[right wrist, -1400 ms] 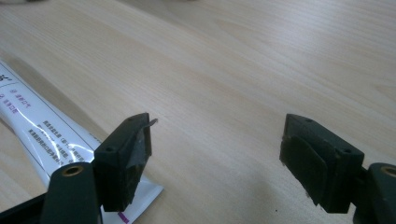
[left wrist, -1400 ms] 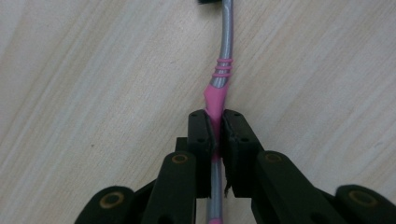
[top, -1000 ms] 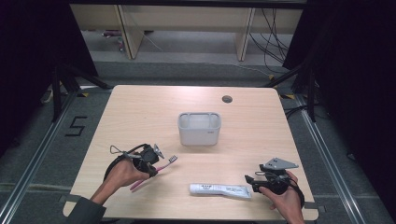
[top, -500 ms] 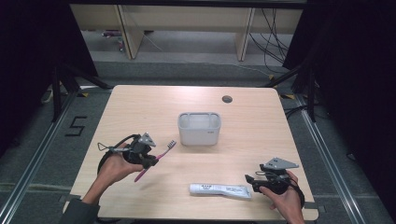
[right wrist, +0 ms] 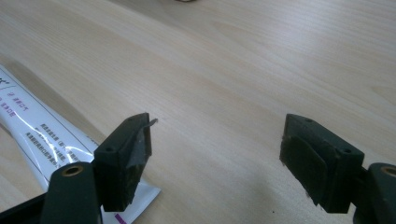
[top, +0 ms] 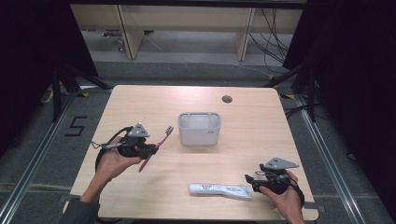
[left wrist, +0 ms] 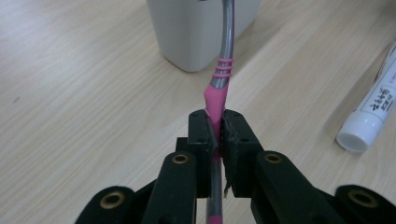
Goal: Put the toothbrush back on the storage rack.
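A pink and grey toothbrush (top: 156, 146) is clamped in my left gripper (top: 150, 150), lifted off the table left of a white rectangular holder (top: 199, 128). Its bristle end points up and right toward that holder. In the left gripper view the jaws press on the pink handle (left wrist: 215, 100), and the holder (left wrist: 201, 32) stands just beyond. A white toothpaste tube (top: 219, 190) lies flat near the front edge. My right gripper (top: 250, 179) rests open on the table just right of the tube. In the right gripper view the tube's crimped end (right wrist: 44, 135) lies beside the left jaw.
The wooden table (top: 140, 107) has a dark cable hole (top: 227, 99) at the back right. Wooden shelving and cables stand beyond the far edge. A floor marking "5" (top: 75, 126) sits to the left of the table.
My left gripper has risen and shifted a little left with the toothbrush, which now tilts more upright. The right gripper and the tube have stayed put.
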Available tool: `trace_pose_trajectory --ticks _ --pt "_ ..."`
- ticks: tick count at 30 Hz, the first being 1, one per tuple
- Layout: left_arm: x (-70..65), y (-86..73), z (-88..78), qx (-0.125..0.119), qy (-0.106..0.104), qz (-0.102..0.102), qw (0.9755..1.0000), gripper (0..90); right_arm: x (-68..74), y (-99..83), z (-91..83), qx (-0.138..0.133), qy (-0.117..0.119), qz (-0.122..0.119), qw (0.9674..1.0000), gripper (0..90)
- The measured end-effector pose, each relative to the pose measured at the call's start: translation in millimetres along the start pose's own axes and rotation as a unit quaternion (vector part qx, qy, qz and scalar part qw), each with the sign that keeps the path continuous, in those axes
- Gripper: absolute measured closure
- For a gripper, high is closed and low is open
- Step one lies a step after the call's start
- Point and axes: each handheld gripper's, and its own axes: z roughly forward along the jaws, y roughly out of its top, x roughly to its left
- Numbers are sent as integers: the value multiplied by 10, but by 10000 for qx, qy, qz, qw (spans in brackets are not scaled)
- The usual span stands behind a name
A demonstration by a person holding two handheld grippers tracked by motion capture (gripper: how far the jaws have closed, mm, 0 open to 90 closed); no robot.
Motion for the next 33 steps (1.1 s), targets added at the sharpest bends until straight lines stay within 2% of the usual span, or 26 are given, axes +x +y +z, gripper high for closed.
trace_pose_trajectory --ticks 2,3,5,7,8,11,12,14,16,19,21,22,24,27,28,29,31,33 --pt "10 18 -26 -174 40 -17 9998 821 -1 0 3 19 4 9 10000 255" --pt "10 18 -26 -174 40 -17 9998 821 -1 0 3 19 4 9 10000 255" --pt "11 28 -39 -313 119 -51 9994 821 -8 -1 7 -23 -28 -67 10000 255" --pt "24 43 -46 -428 134 -85 9990 821 7 0 20 -29 101 100 9999 255" --pt "27 49 -50 -479 150 -86 9987 821 7 4 7 6 14 58 10000 255" --pt "18 65 -45 -609 212 -129 9978 821 6 5 9 22 21 54 10000 255" --pt "13 77 -42 -746 202 -194 9968 821 4 4 8 11 16 64 10000 255" --pt "12 85 -48 -801 244 -201 9963 821 4 4 8 11 17 64 10000 255" --pt "12 105 -42 -971 298 -287 9944 821 -1 3 24 -33 90 50 9999 255" --pt "21 120 -41 -985 300 -297 9942 821 1 5 20 -2 59 41 10000 255" --pt "33 135 -27 -1081 289 -353 9931 821 0 6 21 -4 66 48 10000 255" --pt "33 144 -27 -1113 339 -403 9924 821 29 0 23 -12 85 226 9997 255" --pt "44 174 -6 -1304 369 -532 9893 821 1 6 16 -5 14 33 10000 255" --pt "66 196 -12 -1320 379 -483 9894 821 -7 7 15 -5 3 -5 10000 255" --pt "58 213 -1 -1420 384 -592 9874 821 -9 6 16 -2 0 -4 10000 255" --pt "66 229 2 -1418 356 -603 9874 821 -9 6 16 -2 0 -4 10000 255" --pt "75 276 26 -1512 386 -644 9857 821 -11 6 16 0 3 -7 10000 255" --pt "80 292 33 -1555 375 -666 9849 821 -12 6 15 -4 5 -9 10000 255"
